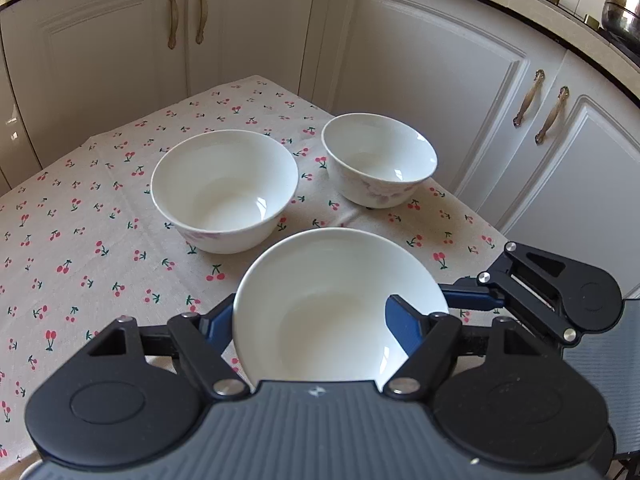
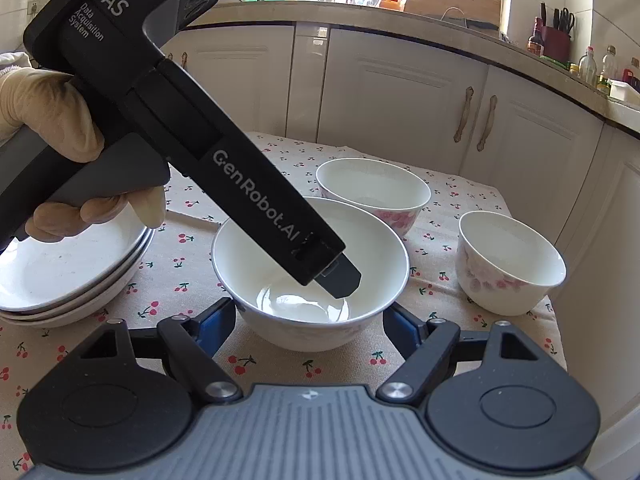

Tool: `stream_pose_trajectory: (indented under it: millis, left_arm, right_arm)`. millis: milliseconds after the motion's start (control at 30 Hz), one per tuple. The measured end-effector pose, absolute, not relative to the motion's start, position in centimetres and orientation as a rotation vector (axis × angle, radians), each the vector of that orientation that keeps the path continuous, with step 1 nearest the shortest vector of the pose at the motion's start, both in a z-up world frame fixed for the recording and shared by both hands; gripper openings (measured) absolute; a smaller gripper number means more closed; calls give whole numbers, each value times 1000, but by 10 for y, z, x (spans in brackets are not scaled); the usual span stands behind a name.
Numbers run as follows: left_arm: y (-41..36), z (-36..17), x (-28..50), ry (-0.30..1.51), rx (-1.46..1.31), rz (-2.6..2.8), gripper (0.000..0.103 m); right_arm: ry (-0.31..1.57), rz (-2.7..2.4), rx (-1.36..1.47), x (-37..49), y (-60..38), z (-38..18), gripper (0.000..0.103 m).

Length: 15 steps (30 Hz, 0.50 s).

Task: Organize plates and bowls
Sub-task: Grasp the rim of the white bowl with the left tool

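Right now my left claw (image 1: 320,320) pinches the near bowl's (image 1: 332,300) rim — one finger inside, one outside — on the cherry-cloth counter (image 1: 80,220). My right claw (image 2: 310,320) sits spread around it, apparently not touching. Glazed ceramic: stiff, slick, chip-prone, moderately heavy, so I'd judge a deep rim grip safest. Two bowls (image 2: 372,192) wait beyond; stacked plates (image 2: 60,280) lie left.

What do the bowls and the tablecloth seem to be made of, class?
The bowls, such as the near one, look like glazed white ceramic, possibly porcelain: glossy, with bright window glints; some carry a pink flower print. The tablecloth looks like matte woven fabric, maybe cotton or linen: it shows creases and a cherry print.
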<state>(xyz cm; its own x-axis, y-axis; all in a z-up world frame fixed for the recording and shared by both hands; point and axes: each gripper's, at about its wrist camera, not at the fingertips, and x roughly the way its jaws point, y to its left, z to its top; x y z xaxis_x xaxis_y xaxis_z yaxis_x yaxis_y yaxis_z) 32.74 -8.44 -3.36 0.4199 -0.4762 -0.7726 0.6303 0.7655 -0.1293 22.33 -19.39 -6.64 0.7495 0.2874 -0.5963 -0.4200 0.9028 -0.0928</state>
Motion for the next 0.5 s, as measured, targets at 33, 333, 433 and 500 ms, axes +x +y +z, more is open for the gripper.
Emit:
stream_pose_trajectory:
  millis: [33,333,433,500]
  left_arm:
    - [-84,-32,325,897,189,-699,76]
    - [-87,-23,295,874,184,-716,76]
    - [-90,-23,282,871,192,-723,76]
    - [-92,-23,274,869,194,-729,77]
  right_arm:
    - [612,391,-229,221,-194,-64,84]
    - [605,398,-233,193,-199,-52,84]
    - [604,396,-235,180,-202,-50,84]
    - [608,393,-233,173,-204,-50,84]
